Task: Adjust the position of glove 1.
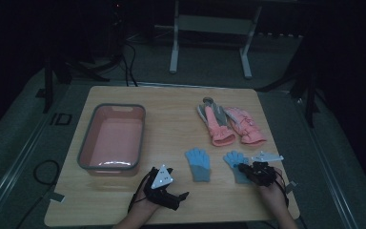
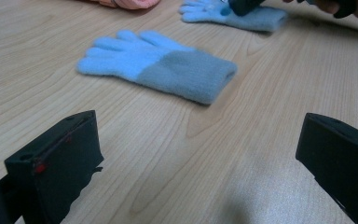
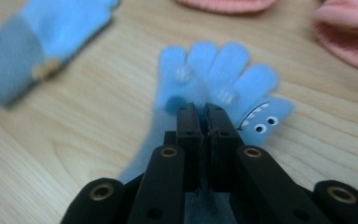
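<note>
Right gripper (image 3: pixel 204 109): jaws pressed together on blue glove (image 3: pixel 214 79), seemingly pinching its fabric for lifting. Left gripper (image 2: pixel 191 154): spread, idle beside second blue glove (image 2: pixel 161 65).

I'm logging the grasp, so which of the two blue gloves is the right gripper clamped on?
The right blue glove, the one with cartoon eyes on its thumb, pinched in the right gripper. The other blue glove lies apart, untouched.
</note>
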Action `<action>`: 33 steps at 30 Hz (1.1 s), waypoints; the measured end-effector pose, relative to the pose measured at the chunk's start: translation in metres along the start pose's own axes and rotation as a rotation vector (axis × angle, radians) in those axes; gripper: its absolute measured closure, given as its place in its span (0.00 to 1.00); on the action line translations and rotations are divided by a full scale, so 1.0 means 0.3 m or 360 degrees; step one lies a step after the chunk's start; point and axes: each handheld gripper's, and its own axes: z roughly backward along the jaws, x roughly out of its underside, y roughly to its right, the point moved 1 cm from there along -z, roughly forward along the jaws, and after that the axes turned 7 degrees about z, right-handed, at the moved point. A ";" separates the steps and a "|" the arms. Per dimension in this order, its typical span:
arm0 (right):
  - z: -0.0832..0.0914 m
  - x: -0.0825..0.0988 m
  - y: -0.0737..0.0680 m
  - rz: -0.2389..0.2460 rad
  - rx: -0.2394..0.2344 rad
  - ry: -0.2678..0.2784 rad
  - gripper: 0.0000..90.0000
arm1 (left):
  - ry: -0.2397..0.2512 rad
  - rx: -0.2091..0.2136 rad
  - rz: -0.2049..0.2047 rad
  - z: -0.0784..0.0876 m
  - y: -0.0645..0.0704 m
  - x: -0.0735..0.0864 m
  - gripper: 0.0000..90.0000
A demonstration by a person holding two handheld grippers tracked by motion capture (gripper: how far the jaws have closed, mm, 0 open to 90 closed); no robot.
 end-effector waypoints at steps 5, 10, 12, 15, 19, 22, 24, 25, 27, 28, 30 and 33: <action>0.050 -0.057 -0.023 -0.0065 0.0123 0.0048 0.96 | -0.0006 -0.0002 -0.0003 0.000 0.000 0.000 0.00; 0.117 -0.158 -0.076 -0.0088 0.0236 0.0092 0.96 | -0.0001 -0.0006 -0.0007 0.000 0.001 0.000 0.00; 0.129 -0.190 -0.099 -0.0103 0.0266 0.0114 0.96 | 0.0002 -0.0006 -0.0003 -0.001 0.001 0.000 0.00; 0.133 -0.235 -0.140 -0.0125 0.0288 0.0140 0.96 | 0.0002 -0.0011 -0.0014 0.000 0.001 0.000 0.00; 0.115 -0.281 -0.202 -0.0159 0.0275 0.0161 0.96 | 0.0003 -0.0011 -0.0016 0.000 0.002 0.000 0.00; 0.093 -0.305 -0.251 -0.0168 0.0277 0.0176 0.96 | 0.0003 -0.0011 -0.0017 0.001 0.003 0.000 0.00; 0.074 -0.316 -0.278 -0.0170 0.0249 0.0166 0.96 | 0.0003 -0.0010 -0.0019 0.001 0.003 0.000 0.00; 0.065 -0.321 -0.291 -0.0170 0.0244 0.0165 0.96 | 0.0004 -0.0010 -0.0018 0.001 0.003 0.001 0.00; 0.047 -0.330 -0.315 -0.0160 0.0236 0.0152 0.96 | 0.0006 -0.0010 -0.0018 0.001 0.003 0.001 0.00; 0.039 -0.334 -0.324 -0.0167 0.0224 0.0153 0.96 | 0.0006 -0.0010 -0.0018 0.001 0.003 0.001 0.00; 0.023 -0.344 -0.343 -0.0172 0.0195 0.0148 0.96 | 0.0004 -0.0010 -0.0019 0.001 0.004 0.001 0.00; -0.002 -0.354 -0.369 -0.0164 0.0169 0.0144 0.96 | 0.0005 -0.0012 -0.0018 0.001 0.004 0.001 0.00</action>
